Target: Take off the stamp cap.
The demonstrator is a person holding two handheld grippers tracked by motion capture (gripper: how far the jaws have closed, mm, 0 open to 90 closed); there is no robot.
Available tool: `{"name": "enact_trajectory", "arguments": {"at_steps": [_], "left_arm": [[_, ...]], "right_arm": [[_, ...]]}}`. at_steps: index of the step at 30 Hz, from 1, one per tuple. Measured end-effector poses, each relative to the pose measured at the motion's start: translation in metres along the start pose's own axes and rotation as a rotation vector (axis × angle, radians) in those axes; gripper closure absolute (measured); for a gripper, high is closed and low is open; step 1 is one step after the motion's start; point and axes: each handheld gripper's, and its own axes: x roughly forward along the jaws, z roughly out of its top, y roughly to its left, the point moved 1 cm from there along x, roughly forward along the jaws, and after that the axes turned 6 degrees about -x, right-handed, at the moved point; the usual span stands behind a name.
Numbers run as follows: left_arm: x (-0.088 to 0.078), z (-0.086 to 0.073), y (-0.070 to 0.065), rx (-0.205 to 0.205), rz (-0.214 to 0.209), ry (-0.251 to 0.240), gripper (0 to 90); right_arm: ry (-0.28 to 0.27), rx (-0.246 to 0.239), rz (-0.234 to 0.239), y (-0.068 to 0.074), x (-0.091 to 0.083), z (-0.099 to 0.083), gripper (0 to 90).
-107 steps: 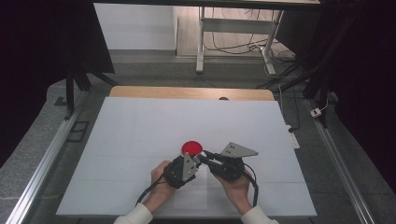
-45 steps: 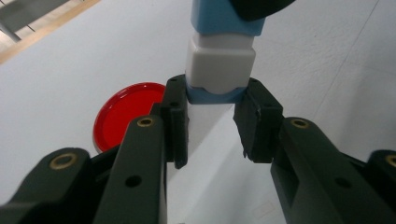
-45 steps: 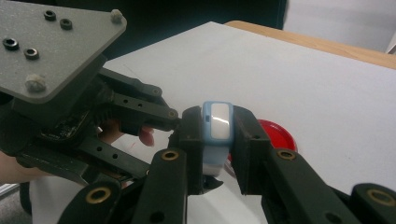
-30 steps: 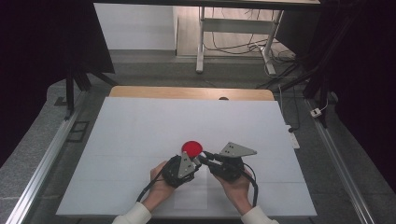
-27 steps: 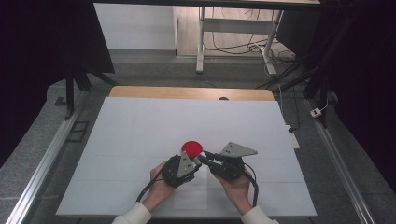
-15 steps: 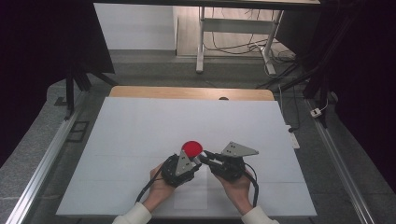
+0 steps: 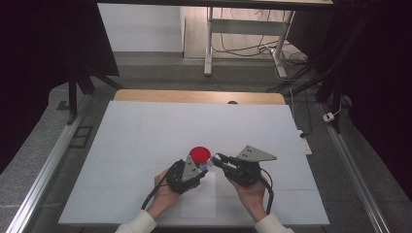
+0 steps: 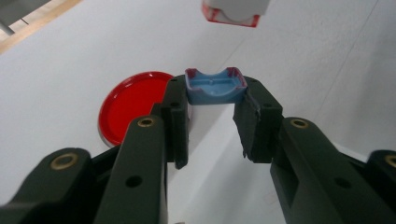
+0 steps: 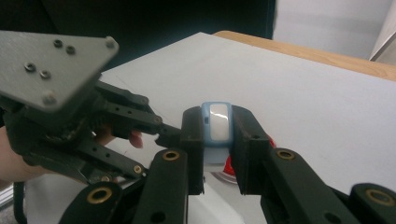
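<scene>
presently both tools grip small blue pieces just above the counter (image 7: 145, 136): left tool (image 8: 212, 116) clamps a blue tray piece (image 8: 215, 87), right tool (image 9: 218, 135) a blue-white piece (image 9: 217, 123), beside the red lid (image 7: 199, 154). risk: misaligned joining, since a tilted pinch could let a piece slip.

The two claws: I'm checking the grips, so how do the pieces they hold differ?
The left claw clamps a blue piece, hollow side facing its camera, with red-edged corners. The right claw clamps a blue-and-white piece, a smooth white face towards its camera. Both are small, pinched at the fingertips, above the white table near the red disc.
</scene>
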Motion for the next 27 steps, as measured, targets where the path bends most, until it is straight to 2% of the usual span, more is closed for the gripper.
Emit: {"name": "enact_trajectory", "arguments": {"at_steps": [15,27], "left_arm": [[-0.007,-0.001,0.009,-0.035,0.014,-0.016,65.9],[-0.025,-0.006,0.018,-0.064,-0.006,-0.036,65.8]], "right_arm": [[0.009,0.012,-0.002,-0.004,0.0,-0.003,75.6],[0.007,0.02,-0.012,-0.008,-0.003,-0.004,75.6]]}}
